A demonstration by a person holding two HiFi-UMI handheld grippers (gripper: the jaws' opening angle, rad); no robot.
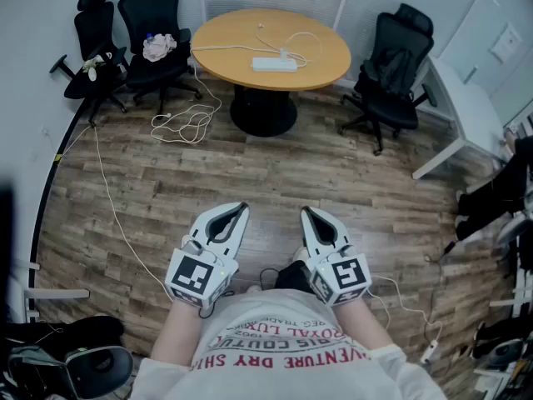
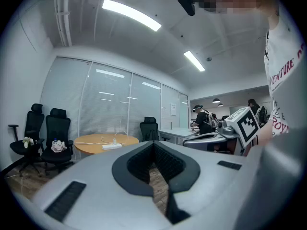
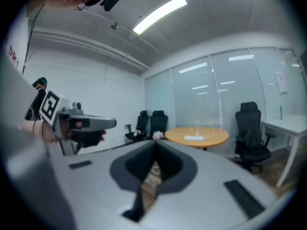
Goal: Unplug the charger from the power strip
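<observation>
Round wooden tabletop [image 1: 225, 44] near far wall. Two black office chairs [image 1: 150, 11] left of it, crumpled cloth [image 1: 159, 47] on one seat. Third chair [image 1: 400, 57] right. White cord [image 1: 185, 127] looped on plank floor [image 1: 275, 182].

Bare wood floor [image 1: 275, 177] leads to the round table [image 1: 221, 44], office chairs [image 1: 154, 23] standing at both sides and a coiled white cable [image 1: 187, 125] lying left of its pedestal; only thin cords [image 1: 306, 50] lie beside the power strip [image 1: 273, 64].
</observation>
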